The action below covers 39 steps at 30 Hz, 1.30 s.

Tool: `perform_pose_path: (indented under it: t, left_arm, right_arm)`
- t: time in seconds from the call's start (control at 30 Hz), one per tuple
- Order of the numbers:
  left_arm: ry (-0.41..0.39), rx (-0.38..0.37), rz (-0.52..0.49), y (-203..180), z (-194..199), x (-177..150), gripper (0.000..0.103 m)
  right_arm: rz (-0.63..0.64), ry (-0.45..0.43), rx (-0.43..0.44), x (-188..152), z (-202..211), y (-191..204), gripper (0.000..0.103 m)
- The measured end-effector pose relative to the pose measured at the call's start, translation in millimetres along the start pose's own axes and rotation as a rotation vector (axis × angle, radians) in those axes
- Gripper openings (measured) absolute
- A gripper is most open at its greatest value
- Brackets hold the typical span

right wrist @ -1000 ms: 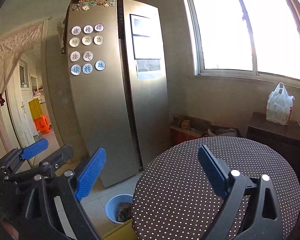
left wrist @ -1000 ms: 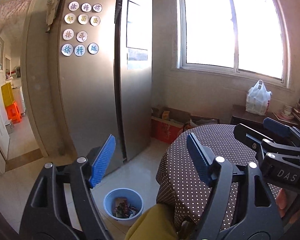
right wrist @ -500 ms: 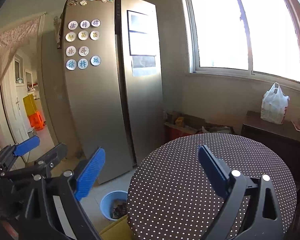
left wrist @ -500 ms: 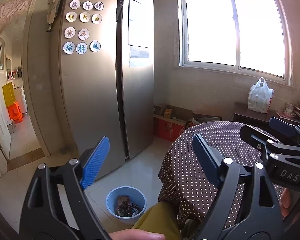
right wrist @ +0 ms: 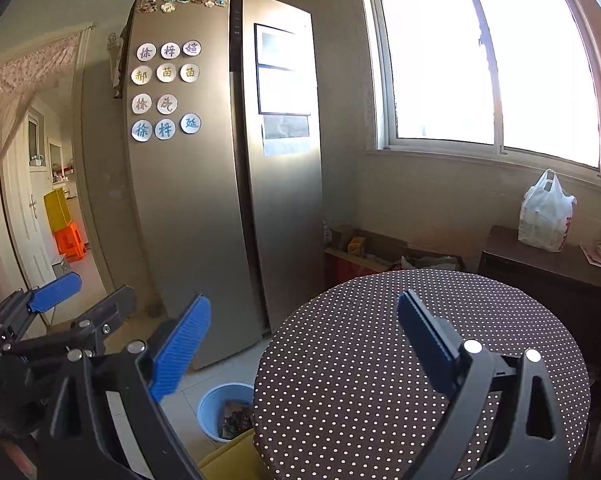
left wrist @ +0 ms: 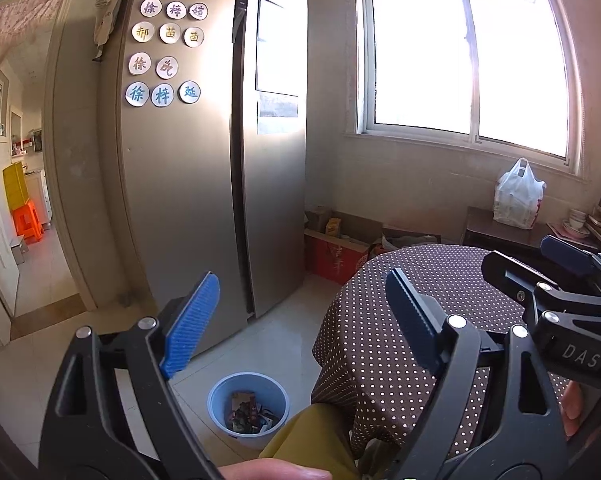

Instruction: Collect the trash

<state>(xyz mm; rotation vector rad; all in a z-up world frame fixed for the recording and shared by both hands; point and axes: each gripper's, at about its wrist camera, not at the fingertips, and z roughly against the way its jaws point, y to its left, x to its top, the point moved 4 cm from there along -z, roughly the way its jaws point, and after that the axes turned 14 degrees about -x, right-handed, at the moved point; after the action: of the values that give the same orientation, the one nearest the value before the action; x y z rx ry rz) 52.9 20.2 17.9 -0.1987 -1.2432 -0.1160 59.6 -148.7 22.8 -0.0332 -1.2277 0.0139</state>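
One blue trash bin point(left wrist: 247, 410), on floor tiles just beside left edge of round polka-dot table point(right wrist: 420, 360), part-filled with wrappers point(left wrist: 246, 414). Left gripper point(left wrist: 300, 320): jaws just opened wider, now well apart, nothing between. Right gripper point(right wrist: 302, 344): jaws apart, empty, above table's near edge. Steel refrigerator point(left wrist: 204, 160) behind bin, bearing round character magnets point(left wrist: 162, 96). White plastic bag point(right wrist: 544, 216) on dark cabinet point(right wrist: 540, 272) under window point(right wrist: 488, 60).

Round magnets point(left wrist: 162, 54) are showing single Chinese characters on the fridge door point(left wrist: 180, 184) (徐, 梓 and 延 among those legible), and the right gripper point(left wrist: 580, 354) is bearing the letters "DAS".
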Motion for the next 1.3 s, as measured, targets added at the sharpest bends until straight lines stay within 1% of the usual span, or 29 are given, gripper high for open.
perform_pose_path:
  t: [0.6, 1.3]
  left_arm:
    - [-0.01, -0.005, 0.019, 7.5, 4.0, -0.6, 0.084]
    - [-0.006, -0.006, 0.016, 6.4, 3.8, -1.6, 0.084]
  right_arm:
    - [0.001, 0.011, -0.007, -0.3, 0.4, 0.2, 0.094]
    - [0.007, 0.01, -0.022, -2.5, 3.4, 0.8, 0.094]
